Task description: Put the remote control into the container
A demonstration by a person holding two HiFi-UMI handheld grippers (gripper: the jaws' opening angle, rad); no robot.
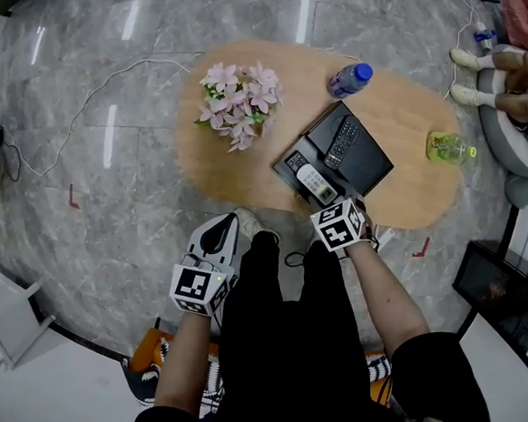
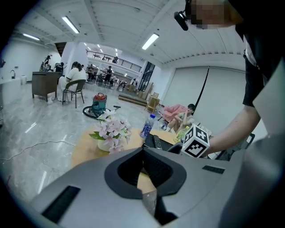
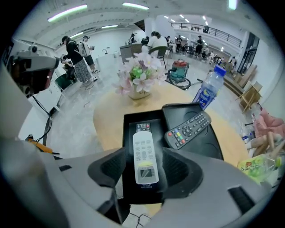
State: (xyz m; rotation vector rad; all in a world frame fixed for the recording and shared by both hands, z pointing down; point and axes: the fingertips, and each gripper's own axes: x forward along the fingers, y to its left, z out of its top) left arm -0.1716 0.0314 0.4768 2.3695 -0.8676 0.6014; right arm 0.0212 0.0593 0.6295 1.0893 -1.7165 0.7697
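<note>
Seemingly done: white remote [image 3: 144, 142] lies inside the container [image 3: 128, 133]. Right tongs [image 3: 144, 153], apart above the container, should be lifted straight up; left tongs [image 2: 143, 151] together, empty.

Counts on the wooden table [image 1: 215, 164]
One white remote control [image 1: 315, 182] and one black remote control [image 1: 341, 142] are counted, two in all; one black container [image 1: 371, 162], one flower arrangement [image 1: 240, 103] and one blue-capped bottle [image 1: 349, 79] are also counted there.
</note>
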